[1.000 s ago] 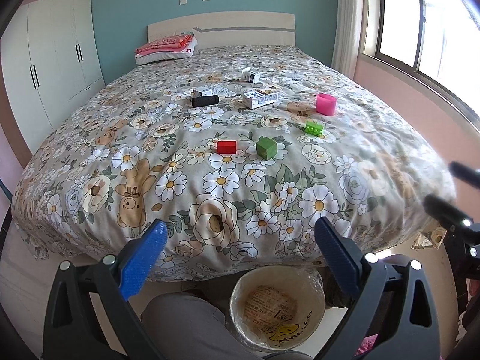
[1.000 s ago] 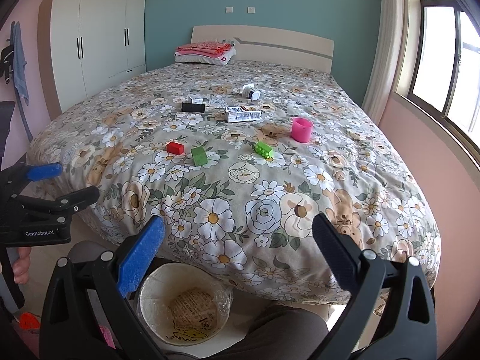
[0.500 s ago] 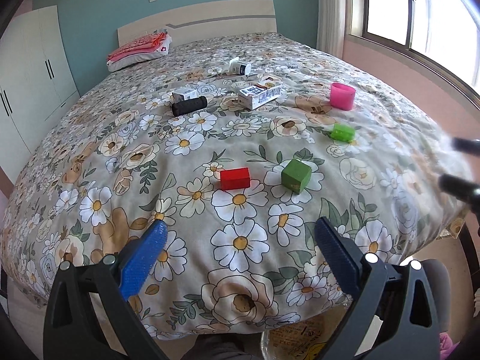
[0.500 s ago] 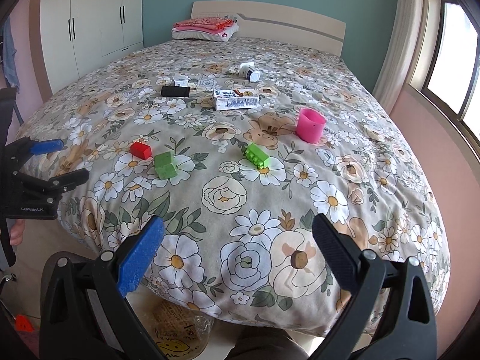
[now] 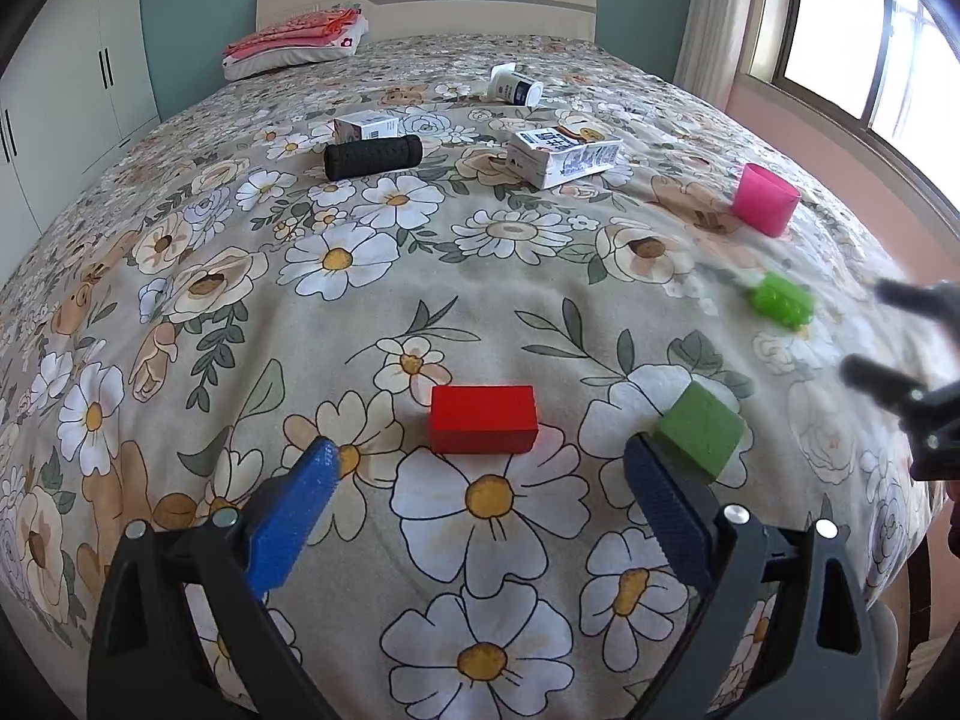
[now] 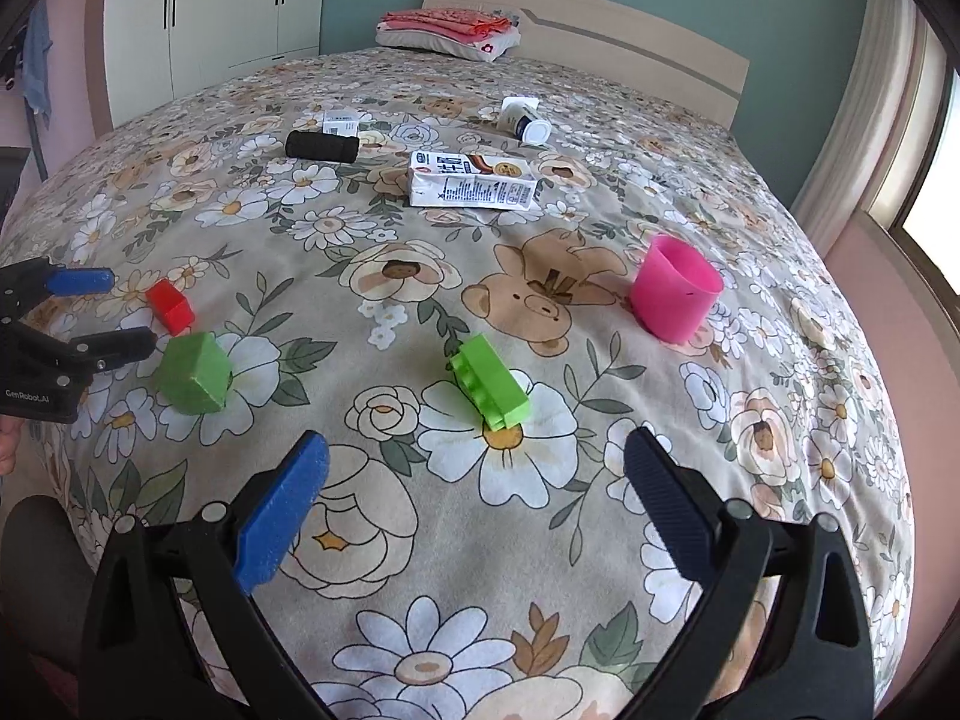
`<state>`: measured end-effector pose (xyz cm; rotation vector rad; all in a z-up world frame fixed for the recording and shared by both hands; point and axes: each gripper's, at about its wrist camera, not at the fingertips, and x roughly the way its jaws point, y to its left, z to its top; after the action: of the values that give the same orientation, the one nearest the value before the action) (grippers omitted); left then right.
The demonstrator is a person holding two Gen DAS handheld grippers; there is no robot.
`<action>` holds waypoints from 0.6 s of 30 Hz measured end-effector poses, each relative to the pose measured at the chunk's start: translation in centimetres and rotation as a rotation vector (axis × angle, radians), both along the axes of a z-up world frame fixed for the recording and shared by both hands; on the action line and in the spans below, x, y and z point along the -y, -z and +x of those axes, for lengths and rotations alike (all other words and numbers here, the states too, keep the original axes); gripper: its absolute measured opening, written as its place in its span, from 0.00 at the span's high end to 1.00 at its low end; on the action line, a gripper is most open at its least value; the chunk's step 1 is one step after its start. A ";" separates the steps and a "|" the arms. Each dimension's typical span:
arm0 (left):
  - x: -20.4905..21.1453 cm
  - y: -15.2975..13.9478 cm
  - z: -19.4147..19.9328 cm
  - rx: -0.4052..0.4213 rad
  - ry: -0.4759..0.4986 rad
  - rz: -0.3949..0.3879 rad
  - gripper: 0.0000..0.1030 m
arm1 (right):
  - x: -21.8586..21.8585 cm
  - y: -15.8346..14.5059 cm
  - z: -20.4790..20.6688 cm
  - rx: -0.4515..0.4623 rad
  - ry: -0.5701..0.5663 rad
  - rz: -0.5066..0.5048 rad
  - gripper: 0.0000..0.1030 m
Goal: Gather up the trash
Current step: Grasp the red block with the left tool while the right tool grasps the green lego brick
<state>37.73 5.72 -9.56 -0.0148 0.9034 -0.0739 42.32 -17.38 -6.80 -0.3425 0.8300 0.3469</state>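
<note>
Both of my grippers have come forward and down over the bed [image 5: 180, 324] since a second ago; the bin that showed under the bed's foot is out of view now. My left gripper [image 5: 480, 474] has its jaws wide apart with nothing between them, though they have just been closing a little. It hangs just short of the red block [image 5: 483, 418], with the green cube [image 5: 699, 432] against the tip of its right finger in the picture; I cannot tell whether they touch. My right gripper [image 6: 477, 471] is spread wide and empty too, just short of the green studded brick [image 6: 491, 384].

Farther up the flowered cover lies the trash: the milk carton [image 6: 471, 181] on its side, the small white bottle [image 6: 524, 120] tipped over beyond it, and a small white box [image 5: 366, 127] just behind the black roller [image 5: 372, 156]. The pink cup [image 6: 675, 287] stands upright to the right.
</note>
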 end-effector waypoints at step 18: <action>-0.2 2.3 2.9 -0.019 -0.073 -0.054 0.60 | -1.1 4.5 7.4 -0.185 -0.250 0.076 0.68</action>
<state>40.66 5.88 -11.89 -0.0986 0.9192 -0.0295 49.72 -16.27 -11.30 -0.3474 0.9546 0.6489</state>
